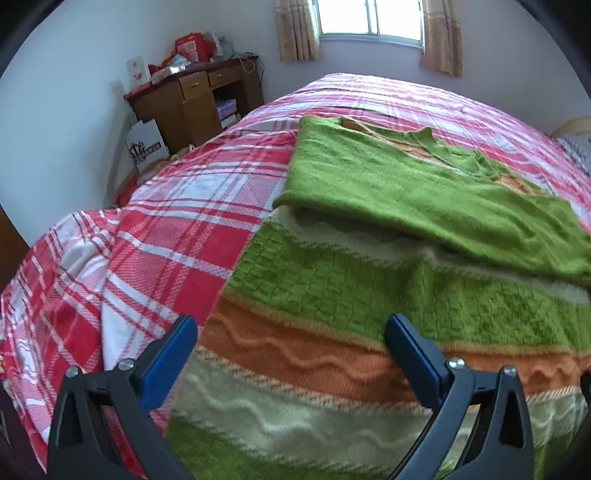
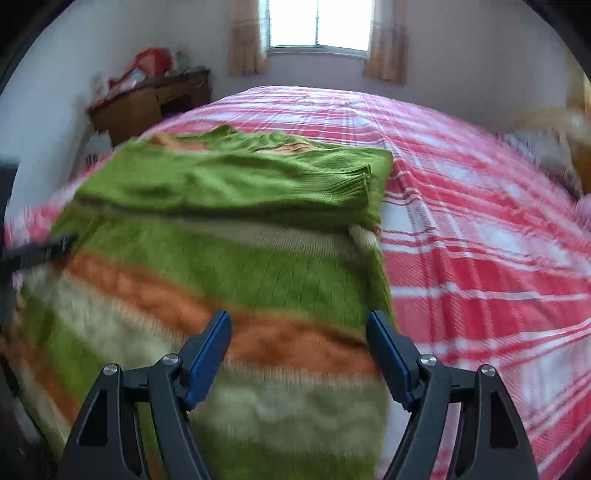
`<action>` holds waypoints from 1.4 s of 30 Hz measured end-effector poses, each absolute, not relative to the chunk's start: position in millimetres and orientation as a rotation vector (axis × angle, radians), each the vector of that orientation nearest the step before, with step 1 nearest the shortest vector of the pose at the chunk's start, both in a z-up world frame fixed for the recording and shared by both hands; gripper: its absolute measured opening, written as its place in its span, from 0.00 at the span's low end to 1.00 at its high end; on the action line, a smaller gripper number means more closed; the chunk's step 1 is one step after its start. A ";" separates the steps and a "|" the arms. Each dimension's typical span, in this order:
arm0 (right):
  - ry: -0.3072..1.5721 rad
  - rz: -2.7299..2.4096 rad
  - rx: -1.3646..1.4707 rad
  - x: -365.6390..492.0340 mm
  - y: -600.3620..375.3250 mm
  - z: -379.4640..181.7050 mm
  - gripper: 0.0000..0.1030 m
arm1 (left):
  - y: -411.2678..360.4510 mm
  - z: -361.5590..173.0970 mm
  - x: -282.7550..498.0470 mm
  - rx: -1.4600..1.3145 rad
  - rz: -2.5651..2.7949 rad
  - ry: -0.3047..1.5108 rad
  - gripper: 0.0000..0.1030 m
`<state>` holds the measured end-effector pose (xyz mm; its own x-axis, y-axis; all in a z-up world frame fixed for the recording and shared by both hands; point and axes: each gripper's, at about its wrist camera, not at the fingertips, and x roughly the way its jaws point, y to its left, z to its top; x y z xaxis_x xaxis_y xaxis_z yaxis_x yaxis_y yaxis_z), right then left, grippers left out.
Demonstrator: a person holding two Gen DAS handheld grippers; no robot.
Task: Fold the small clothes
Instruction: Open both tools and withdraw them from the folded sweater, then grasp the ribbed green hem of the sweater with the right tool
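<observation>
A green knit sweater [image 1: 369, 280] with orange and cream stripes lies flat on the bed; its sleeves [image 1: 406, 184] are folded across the upper body. It also shows in the right wrist view [image 2: 221, 266], blurred. My left gripper [image 1: 291, 332] is open and empty, above the sweater's lower left part, near its left edge. My right gripper [image 2: 299, 328] is open and empty, above the sweater's lower right part, near its right edge. A dark tip of the left gripper [image 2: 44, 251] shows at the left edge of the right wrist view.
The bed has a pink, red and white plaid cover [image 1: 177, 229], which also shows in the right wrist view [image 2: 480, 240]. A wooden desk [image 1: 195, 99] with clutter stands in the far left corner. A window [image 1: 369, 18] with curtains is in the far wall.
</observation>
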<state>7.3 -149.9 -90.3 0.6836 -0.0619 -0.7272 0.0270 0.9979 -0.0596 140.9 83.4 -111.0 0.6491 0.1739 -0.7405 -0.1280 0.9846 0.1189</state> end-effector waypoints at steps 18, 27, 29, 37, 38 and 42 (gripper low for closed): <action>0.823 -0.066 0.106 -119.5 -177.4 -78.0 0.74 | 60.2 -108.3 67.0 0.248 0.059 0.830 1.00; 0.818 -0.039 0.104 -147.5 -172.4 -66.9 0.74 | 56.8 -99.5 26.2 0.253 -0.083 0.771 1.00; 0.837 -0.028 0.133 -157.5 -172.0 -73.6 0.74 | 59.1 -100.0 21.9 0.242 -0.096 0.773 1.00; 0.930 -0.016 0.270 -183.4 -172.4 -100.9 0.74 | 76.7 -83.6 27.2 0.194 -0.075 0.732 1.00; 0.952 -0.022 0.282 -184.8 -173.4 -106.3 0.74 | 81.3 -81.1 28.2 0.178 -0.072 0.729 1.00; 1.001 -0.034 0.296 -184.6 -175.4 -118.2 0.74 | 101.7 -68.1 30.8 0.102 -0.051 0.699 1.00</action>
